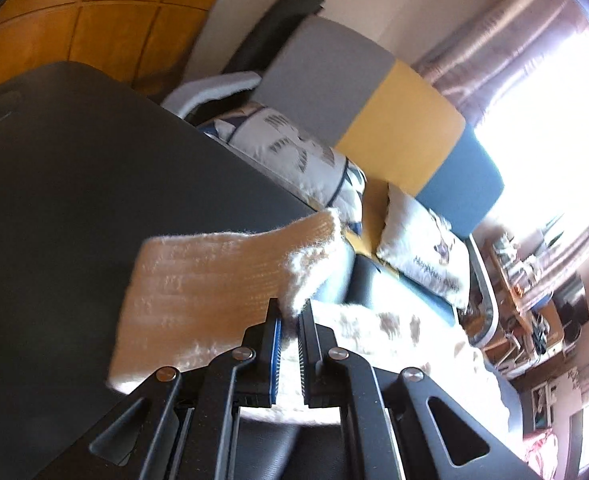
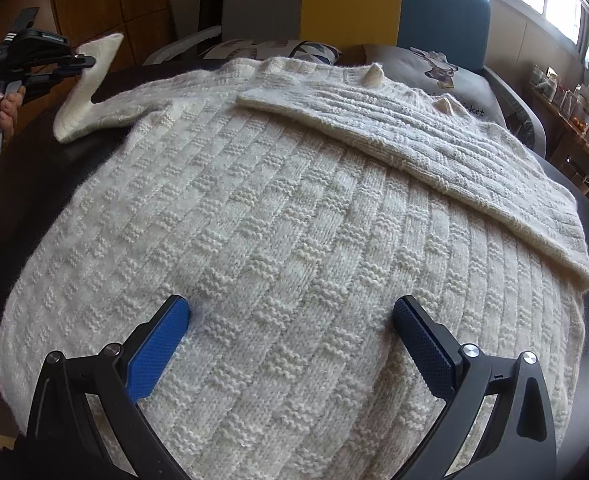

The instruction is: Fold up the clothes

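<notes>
A cream knitted sweater (image 2: 278, 216) lies spread on the dark round table (image 2: 34, 184). Its right sleeve (image 2: 434, 148) is folded across the chest. Its left sleeve (image 2: 94, 92) is lifted at the cuff. My left gripper (image 1: 290, 312) is shut on that sleeve cuff (image 1: 214, 280) and holds it above the table; it also shows in the right wrist view (image 2: 82, 60) at the far left. My right gripper (image 2: 290, 312) is open, its blue pads (image 2: 158, 344) low over the sweater's lower body, nothing between them.
Behind the table stands a sofa with grey, yellow and blue back panels (image 2: 350, 0) and printed cushions (image 1: 294, 152). A wooden wall (image 1: 106, 20) is at the left. Shelves with clutter (image 2: 566, 100) and bright windows are at the right.
</notes>
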The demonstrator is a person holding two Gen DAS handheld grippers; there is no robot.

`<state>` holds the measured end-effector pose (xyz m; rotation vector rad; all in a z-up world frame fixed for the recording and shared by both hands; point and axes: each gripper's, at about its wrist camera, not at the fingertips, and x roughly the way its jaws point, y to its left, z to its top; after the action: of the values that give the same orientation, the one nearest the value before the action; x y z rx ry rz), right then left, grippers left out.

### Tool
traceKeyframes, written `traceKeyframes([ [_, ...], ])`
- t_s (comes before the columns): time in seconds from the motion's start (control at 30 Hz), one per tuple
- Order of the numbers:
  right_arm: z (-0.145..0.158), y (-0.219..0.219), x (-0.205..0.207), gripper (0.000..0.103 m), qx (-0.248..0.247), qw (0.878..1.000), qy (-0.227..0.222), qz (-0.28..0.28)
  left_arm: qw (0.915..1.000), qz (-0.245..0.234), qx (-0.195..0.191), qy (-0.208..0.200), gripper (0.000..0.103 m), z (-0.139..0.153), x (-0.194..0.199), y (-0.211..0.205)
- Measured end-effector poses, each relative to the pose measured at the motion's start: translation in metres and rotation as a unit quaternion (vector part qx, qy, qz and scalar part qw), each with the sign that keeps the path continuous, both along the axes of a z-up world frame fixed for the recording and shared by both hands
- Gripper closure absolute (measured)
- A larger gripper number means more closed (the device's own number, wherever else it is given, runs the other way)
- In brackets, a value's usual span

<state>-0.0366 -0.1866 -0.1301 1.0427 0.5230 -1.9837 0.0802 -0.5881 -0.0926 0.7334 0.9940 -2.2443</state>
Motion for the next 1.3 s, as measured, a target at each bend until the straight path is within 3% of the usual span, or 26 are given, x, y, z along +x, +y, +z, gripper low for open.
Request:
traceKeyframes([
  [0.13,0.0,0.001,-0.001,0.0,-0.002,1.0,-0.003,0.001,0.9985,-0.027,-0.03,-0.038,0.096,-0.002,-0.024,0.029],
  [0.37,0.0,0.001,-0.001,0.0,-0.004,1.0,-0.005,0.001,0.9954,-0.047,-0.033,-0.077,0.092,-0.02,-0.039,0.046],
  [0.7,0.0,0.0,-0.001,0.0,-0.004,1.0,-0.005,-0.003,0.9979,-0.055,-0.003,-0.034,0.082,-0.01,-0.015,0.032],
  [0.93,0.0,-0.001,-0.001,0.0,-0.003,1.0,-0.006,-0.007,0.9989,-0.027,0.036,0.01,0.082,-0.011,0.032,0.021],
  [1.07,0.006,-0.002,-0.001,0.0,-0.005,1.0,-0.005,-0.015,0.9982,0.005,0.059,0.011,0.082,-0.026,0.074,0.02],
  [1.17,0.026,-0.003,0.001,0.0,-0.045,0.999,-0.011,-0.02,0.9981,0.034,0.052,0.003,0.082,-0.035,0.104,0.024],
  [1.3,0.056,-0.024,0.004,0.0,-0.116,0.992,-0.054,0.012,0.9958,0.062,0.067,0.002,0.082,-0.05,0.135,0.029],
])
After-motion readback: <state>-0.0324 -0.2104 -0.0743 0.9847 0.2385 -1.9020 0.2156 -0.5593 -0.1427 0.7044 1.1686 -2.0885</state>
